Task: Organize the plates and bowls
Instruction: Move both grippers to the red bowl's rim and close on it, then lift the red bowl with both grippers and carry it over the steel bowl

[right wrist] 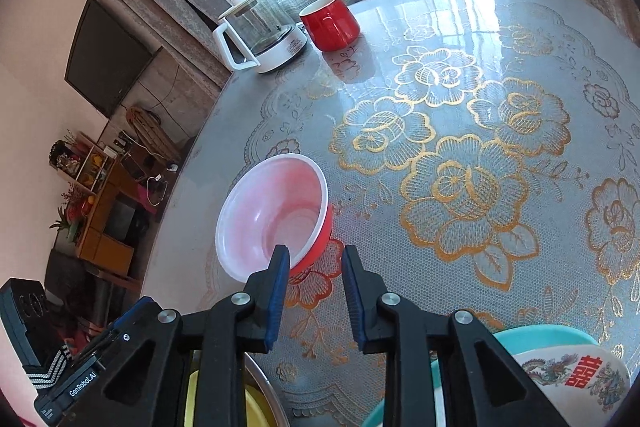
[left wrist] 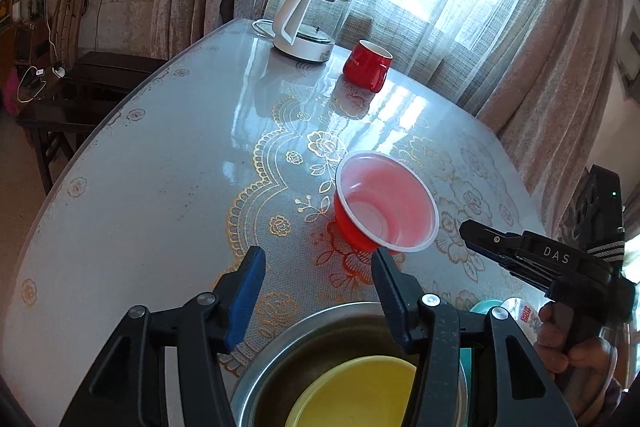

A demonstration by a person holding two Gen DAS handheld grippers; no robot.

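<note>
Hovering low over the counter, left gripper spread and empty above the steel basin with the yellow plate inside. Sitting just ahead and slightly right of its tips, the red bowl, upright, mouth up. Angling in from the right, right gripper narrowly parted, pinching nothing, bowl just ahead-left, near rim almost at its left fingertip. Looking equally close, both grippers.

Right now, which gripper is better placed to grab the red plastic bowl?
Right gripper: its open jaws already straddle the red plastic bowl's near rim. The left gripper is open beside it.
</note>
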